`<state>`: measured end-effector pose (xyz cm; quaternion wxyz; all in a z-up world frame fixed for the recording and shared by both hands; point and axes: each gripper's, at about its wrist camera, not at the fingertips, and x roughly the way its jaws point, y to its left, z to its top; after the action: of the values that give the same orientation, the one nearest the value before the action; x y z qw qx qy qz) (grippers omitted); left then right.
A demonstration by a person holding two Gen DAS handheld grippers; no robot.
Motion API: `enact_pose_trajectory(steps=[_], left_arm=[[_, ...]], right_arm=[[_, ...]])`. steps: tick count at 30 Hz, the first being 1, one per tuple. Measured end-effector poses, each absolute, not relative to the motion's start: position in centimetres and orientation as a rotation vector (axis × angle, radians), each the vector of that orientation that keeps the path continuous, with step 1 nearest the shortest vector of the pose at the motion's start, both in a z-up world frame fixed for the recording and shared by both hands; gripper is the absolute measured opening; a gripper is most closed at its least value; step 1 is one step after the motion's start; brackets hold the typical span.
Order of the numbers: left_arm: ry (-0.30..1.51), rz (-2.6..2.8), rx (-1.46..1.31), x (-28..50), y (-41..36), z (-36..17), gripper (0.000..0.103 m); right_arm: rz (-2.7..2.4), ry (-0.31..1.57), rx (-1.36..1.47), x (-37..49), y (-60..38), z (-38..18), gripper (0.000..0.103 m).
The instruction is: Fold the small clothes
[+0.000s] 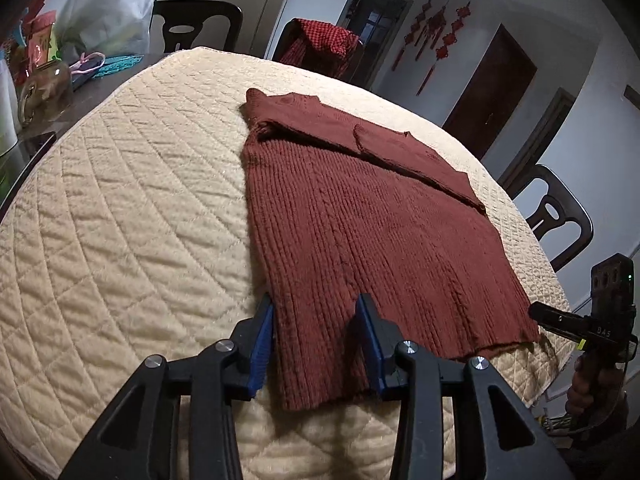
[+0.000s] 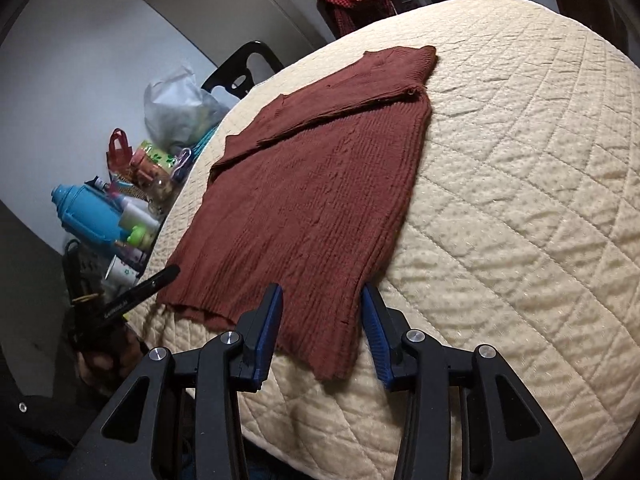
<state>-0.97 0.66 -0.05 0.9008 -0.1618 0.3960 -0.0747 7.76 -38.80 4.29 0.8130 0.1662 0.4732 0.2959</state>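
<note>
Item: one rust-brown ribbed knit sweater (image 1: 360,216), lying flat on a table covered with a cream quilted pad (image 1: 120,208). Sleeves were already folded in across the chest; the collar end lay at the far side, the hem at the near edge, so the long axis ran straight away from both tools.

Left tool (image 1: 316,344) — jaws partly apart, straddling the near left hem corner. The knit lay between the blue pads, but whether they pressed on it could not be told; nothing was lifted.

Right tool (image 2: 322,332) — jaws likewise apart, set over the near right hem corner, cloth between them, no grip evident. Its black body also showed at the right margin of the left wrist view, with a hand below it.

Governing relation: each tool sat at its own hem corner, about equally near, with the garment stretching forward from both. Judged next step: close on the two corners and carry the hem away toward the collar, folding across the long axis. Judged risk: the loose knit slipping from one pad and skewing the fold.

Surroundings: dark chairs (image 1: 556,216), a red checked cloth (image 1: 324,46) over one, clutter (image 2: 120,208) beyond the pad.
</note>
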Motion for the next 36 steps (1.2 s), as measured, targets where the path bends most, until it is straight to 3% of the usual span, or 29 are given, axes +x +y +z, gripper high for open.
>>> enact_pose_trajectory(steps=[6,10,13,15,36], left_arm=[[0.81,-0.155,-0.349,-0.8,0.5,-0.2,0.041],[0.819,-0.179,-0.395,-1.9,1.0,-0.4,0.034],[0.813,-0.166,-0.382,-1.5,0.9,-0.6,0.023],[0.811,-0.179,-0.387,-1.1,0.8,-0.6,0.01],[0.555,-0.28,-0.403,-4.4,2.0,7.7,0.008]], right_arm=[[0.651,1.008,0.378,7.7,-38.3,4.1,0.041],[0.684,1.04,0.409,7.2,-38.2,3.7,0.032],[0.678,1.043,0.411,7.5,-38.0,3.5,0.021],[0.673,1.049,0.407,8.1,-37.5,3.3,0.011],[0.716,0.737,0.414,3.5,-42.1,11.8,0.008]])
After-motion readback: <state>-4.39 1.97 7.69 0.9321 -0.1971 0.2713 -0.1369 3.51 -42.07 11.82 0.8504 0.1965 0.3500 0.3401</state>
